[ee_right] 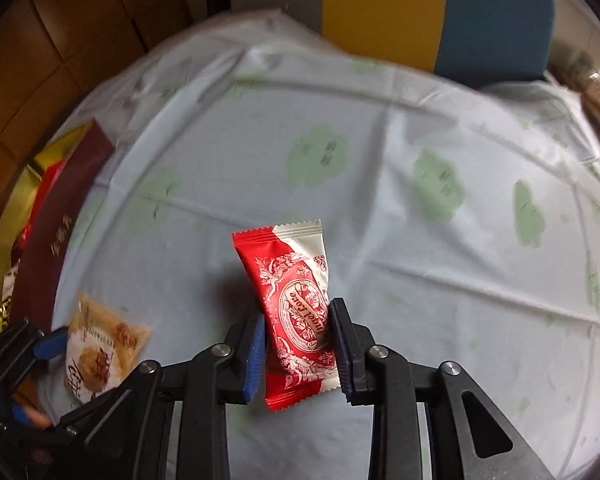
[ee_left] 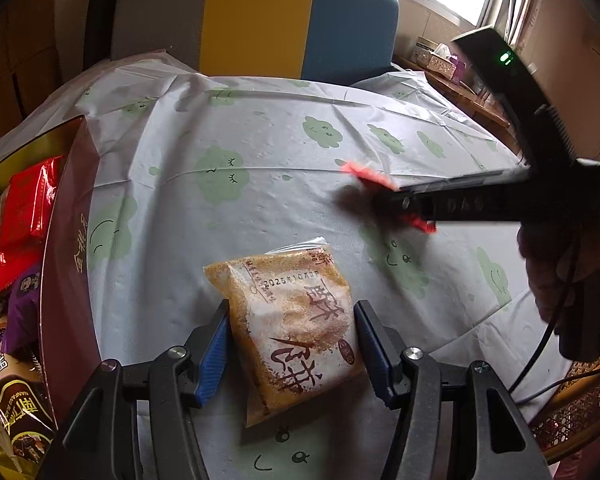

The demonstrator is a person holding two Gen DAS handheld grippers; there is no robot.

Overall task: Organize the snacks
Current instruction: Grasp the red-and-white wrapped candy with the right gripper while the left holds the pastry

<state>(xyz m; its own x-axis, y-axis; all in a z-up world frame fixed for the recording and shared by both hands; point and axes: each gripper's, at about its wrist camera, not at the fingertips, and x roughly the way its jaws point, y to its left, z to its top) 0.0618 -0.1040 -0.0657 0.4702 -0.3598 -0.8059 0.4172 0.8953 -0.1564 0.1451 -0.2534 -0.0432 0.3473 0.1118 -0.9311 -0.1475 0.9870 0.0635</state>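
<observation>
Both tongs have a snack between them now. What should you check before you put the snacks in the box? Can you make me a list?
1. Right tongs shut on the red and white snack: ok, the pads press both of its sides.
2. Left tongs gripping the orange biscuit packet: not ok, there is a gap beside the right pad, so the packet looks loose.
3. Biscuit packet lifted off the tablecloth: cannot tell.
4. Snack box within sight: ok, it stands at the left.
5. Room left in the box: cannot tell, it already holds several packets.
</observation>
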